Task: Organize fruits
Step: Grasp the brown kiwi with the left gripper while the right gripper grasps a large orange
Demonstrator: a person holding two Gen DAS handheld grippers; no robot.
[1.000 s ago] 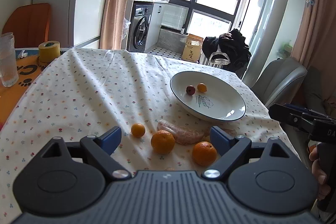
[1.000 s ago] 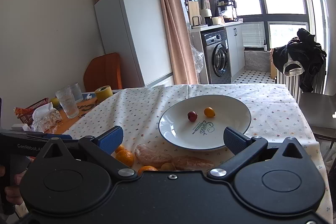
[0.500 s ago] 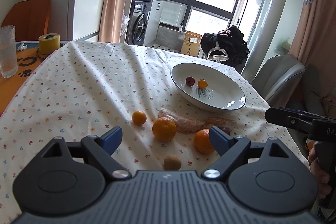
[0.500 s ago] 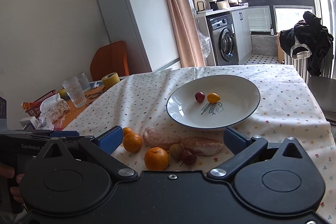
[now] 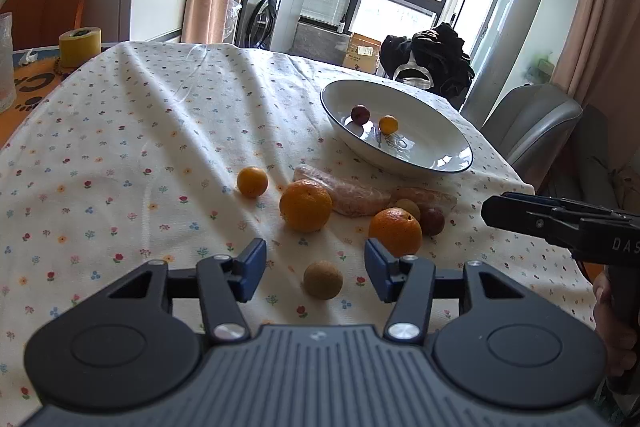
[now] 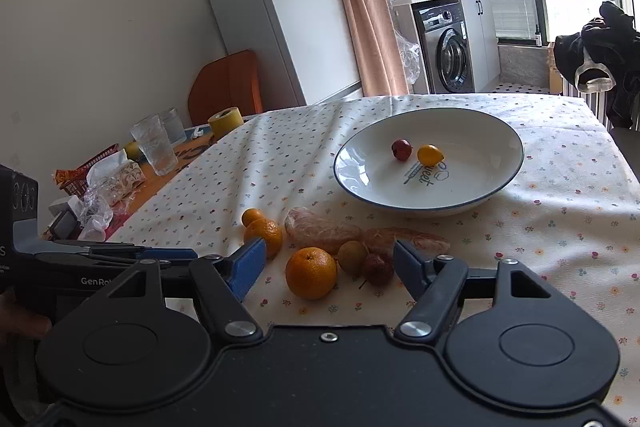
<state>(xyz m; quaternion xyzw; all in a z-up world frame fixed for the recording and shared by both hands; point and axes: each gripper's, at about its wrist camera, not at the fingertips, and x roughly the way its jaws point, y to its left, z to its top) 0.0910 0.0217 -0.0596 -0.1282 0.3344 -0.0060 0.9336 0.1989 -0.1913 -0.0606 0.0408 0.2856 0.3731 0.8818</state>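
Left wrist view: the brown round fruit (image 5: 323,279) lies between the open, empty left claw (image 5: 316,273) fingers.

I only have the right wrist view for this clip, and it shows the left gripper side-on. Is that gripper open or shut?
Observer: The left gripper is open and holds nothing.
Operator: Is there any fruit near it that my view hides?
Observer: Yes. A small round brown fruit lies on the flowered tablecloth. It shows in the gap between the fingers, and they do not touch it.
Operator: What holds the right gripper?
Observer: A hand wraps its handle, off the table's near right corner.
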